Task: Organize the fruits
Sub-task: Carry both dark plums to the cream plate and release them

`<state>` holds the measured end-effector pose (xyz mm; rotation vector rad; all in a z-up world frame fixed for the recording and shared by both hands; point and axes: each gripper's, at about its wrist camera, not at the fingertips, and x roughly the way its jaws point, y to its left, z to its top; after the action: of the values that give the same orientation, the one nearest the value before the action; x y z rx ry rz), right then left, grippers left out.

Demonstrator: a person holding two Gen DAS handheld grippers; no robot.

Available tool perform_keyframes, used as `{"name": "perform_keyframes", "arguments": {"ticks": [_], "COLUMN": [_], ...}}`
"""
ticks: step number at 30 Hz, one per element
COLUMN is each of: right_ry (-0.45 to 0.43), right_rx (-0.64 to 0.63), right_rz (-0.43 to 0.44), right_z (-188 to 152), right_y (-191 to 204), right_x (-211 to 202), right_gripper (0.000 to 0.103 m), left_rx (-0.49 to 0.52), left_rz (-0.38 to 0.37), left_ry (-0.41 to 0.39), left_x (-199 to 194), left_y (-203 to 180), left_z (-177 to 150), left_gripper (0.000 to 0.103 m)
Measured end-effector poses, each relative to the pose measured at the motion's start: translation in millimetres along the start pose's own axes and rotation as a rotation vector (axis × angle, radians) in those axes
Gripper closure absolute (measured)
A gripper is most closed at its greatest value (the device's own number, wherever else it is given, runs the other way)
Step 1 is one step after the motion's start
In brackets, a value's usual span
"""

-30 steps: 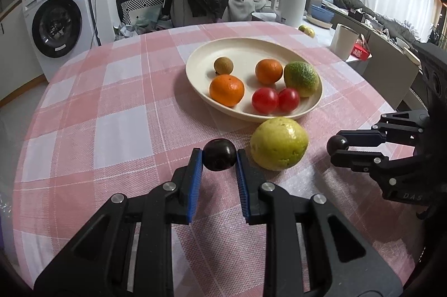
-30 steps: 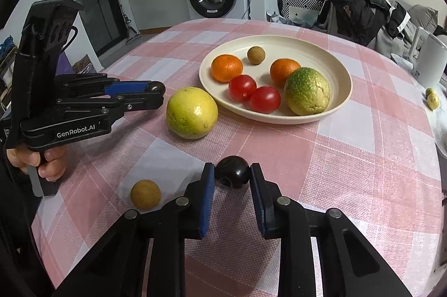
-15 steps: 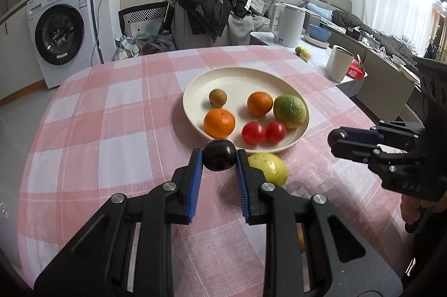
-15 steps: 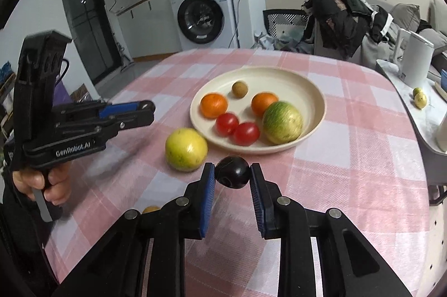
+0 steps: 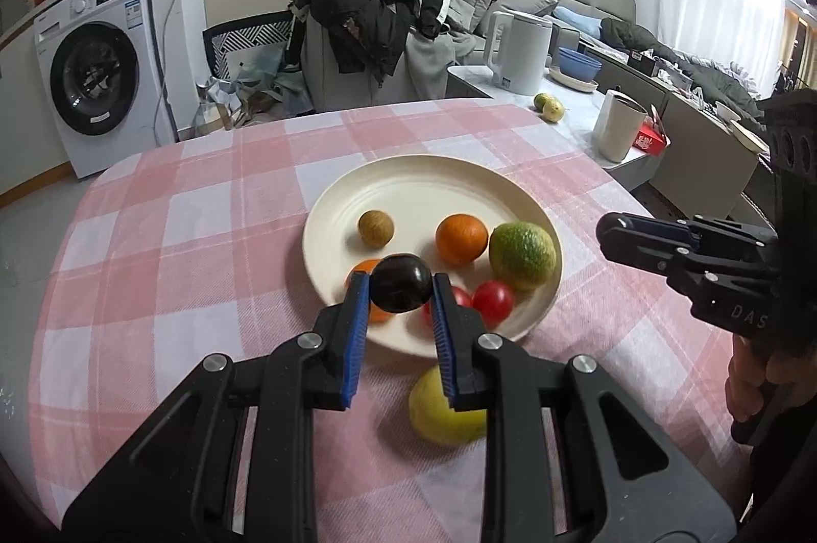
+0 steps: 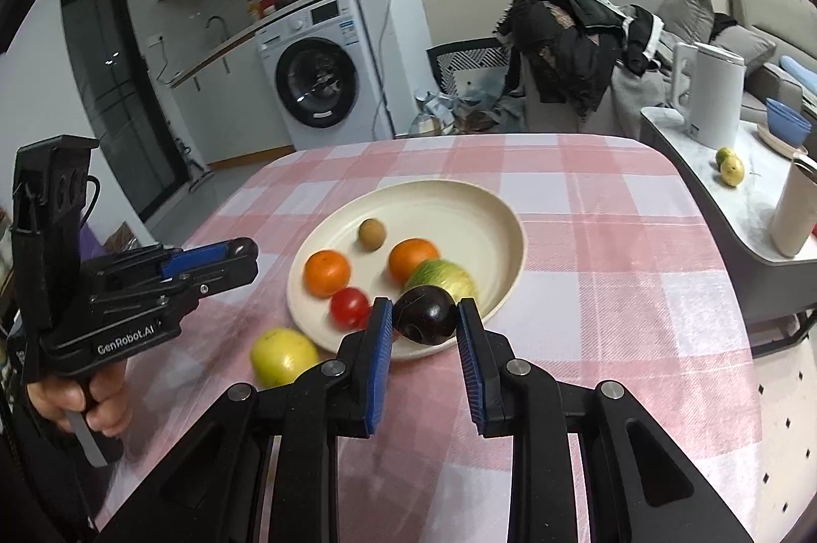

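A cream plate [image 5: 408, 186] [image 6: 475, 206] on the pink checked table holds two oranges, two red tomatoes, a small brown fruit [image 5: 376, 228] and a green citrus [image 5: 522, 249]. My left gripper [image 5: 401, 285] is shut on a dark round fruit [image 5: 401, 282], raised over the plate's near rim. My right gripper [image 6: 425, 316] is shut on a second dark round fruit [image 6: 426, 316], also lifted near the plate's front edge. A yellow-green fruit [image 5: 444, 410] [image 6: 283, 354] lies on the cloth just outside the plate.
Beyond the table stand a washing machine [image 5: 94, 68], a chair heaped with clothes [image 5: 367, 17] and a side counter with a white kettle [image 5: 521, 50], a cup [image 5: 620, 124] and two small fruits. The person's hands grip both gripper handles at the sides.
Both grippers have risen off the cloth with their dark fruits and now hang by the plate's near rim. The table and plate look farther away.
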<state>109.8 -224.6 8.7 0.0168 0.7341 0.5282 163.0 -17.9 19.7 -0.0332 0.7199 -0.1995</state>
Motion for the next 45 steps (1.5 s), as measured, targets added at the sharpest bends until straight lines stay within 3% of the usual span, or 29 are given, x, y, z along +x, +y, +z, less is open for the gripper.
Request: {"name": "perform_keyframes", "arguments": {"ticks": [18,45], "right_ry": [0.026,0.056], "right_rx": [0.044,0.066], "right_rz": [-0.028,-0.052], "right_z": [28.6,33.9], "right_y": [-28.2,-35.0], "right_x": [54.4,77.8], "right_gripper": [0.077,0.077], "left_rx": [0.004,0.027], "left_rz": [-0.007,-0.009], "left_ry": [0.076,0.098], "left_x": [71.7,95.3], "left_y": [-4.2,-10.4], "left_z": [19.8,19.8], "left_gripper": [0.082,0.082]}}
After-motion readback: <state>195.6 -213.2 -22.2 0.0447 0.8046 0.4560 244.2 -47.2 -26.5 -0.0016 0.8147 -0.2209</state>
